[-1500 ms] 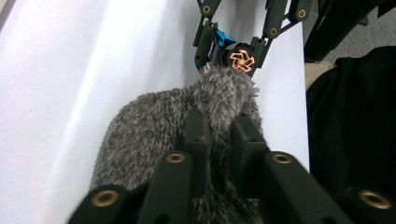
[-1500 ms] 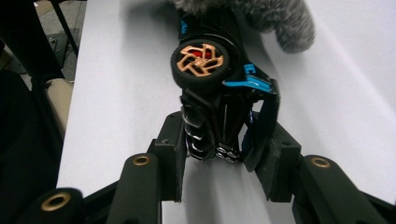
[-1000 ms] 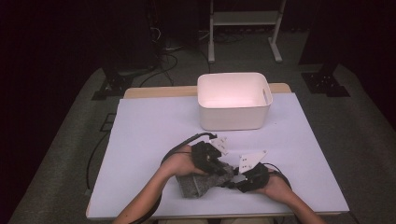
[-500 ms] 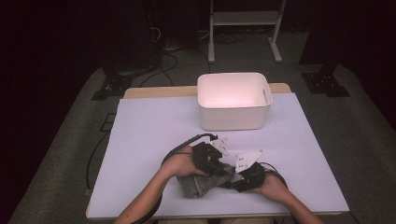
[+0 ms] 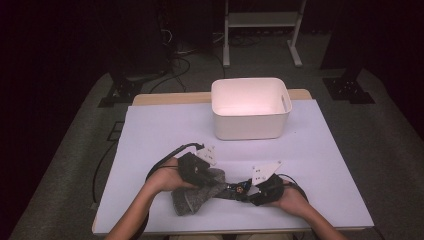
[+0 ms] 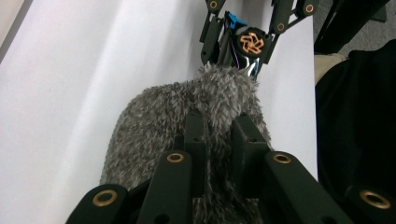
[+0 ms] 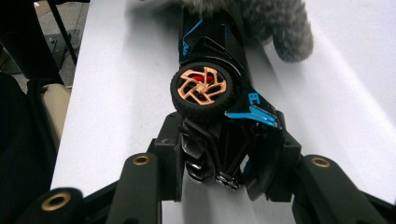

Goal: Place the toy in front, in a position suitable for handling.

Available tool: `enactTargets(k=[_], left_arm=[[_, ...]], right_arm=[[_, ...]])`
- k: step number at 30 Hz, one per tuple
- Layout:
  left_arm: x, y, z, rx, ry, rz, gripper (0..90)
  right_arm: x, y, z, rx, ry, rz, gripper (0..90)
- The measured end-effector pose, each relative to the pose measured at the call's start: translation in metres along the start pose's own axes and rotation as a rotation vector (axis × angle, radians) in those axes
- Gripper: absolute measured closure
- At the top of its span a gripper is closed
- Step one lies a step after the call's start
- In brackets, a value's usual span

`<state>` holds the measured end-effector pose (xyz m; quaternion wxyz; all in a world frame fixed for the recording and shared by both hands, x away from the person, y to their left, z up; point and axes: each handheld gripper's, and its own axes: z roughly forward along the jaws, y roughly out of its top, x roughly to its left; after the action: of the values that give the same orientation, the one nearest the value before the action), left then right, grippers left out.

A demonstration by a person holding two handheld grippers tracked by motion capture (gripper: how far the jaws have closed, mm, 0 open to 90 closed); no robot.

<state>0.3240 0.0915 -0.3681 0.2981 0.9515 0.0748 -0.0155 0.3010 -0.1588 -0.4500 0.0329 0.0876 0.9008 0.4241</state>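
On the white table (image 5: 150, 130), near its front edge, the left gripper (image 5: 212, 181) pinches a grey fuzzy sock (image 5: 192, 197), and the right gripper (image 5: 248, 191) clamps a black toy car (image 5: 232, 190) whose far end goes into the sock.

The left gripper view shows what the high view cannot: the two black jaws pressed together on a bunched fold of sock (image 6: 187, 121), with the car (image 6: 243, 42) poking out beyond it, one copper-spoked wheel (image 6: 252, 42) facing the camera.

The right gripper view shows the jaws gripping the car (image 7: 219, 107) by its sides, a copper-rimmed wheel (image 7: 204, 91) with a red hub up top, and blue trim along the black body. A blue mark beside the wheel looks like lettering but is too small to read. The sock (image 7: 275, 23) covers the car's far end.

The high view alone shows the white bin (image 5: 250, 107) at the back of the table, well apart from both hands; its inside looks bare.
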Motion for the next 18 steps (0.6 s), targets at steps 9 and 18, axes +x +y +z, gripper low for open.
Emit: enactTargets(k=[9, 18], left_arm=[[-0.007, 0.030, 0.018, 0.015, -0.036, 0.079, 78.7], [-0.013, 0.061, 0.040, 0.038, -0.059, 0.147, 78.2]], right_arm=[[0.000, 0.000, 0.000, -0.002, -0.002, -0.003, 56.7], [0.000, 0.000, 0.000, -0.002, -0.004, -0.007, 56.7]])
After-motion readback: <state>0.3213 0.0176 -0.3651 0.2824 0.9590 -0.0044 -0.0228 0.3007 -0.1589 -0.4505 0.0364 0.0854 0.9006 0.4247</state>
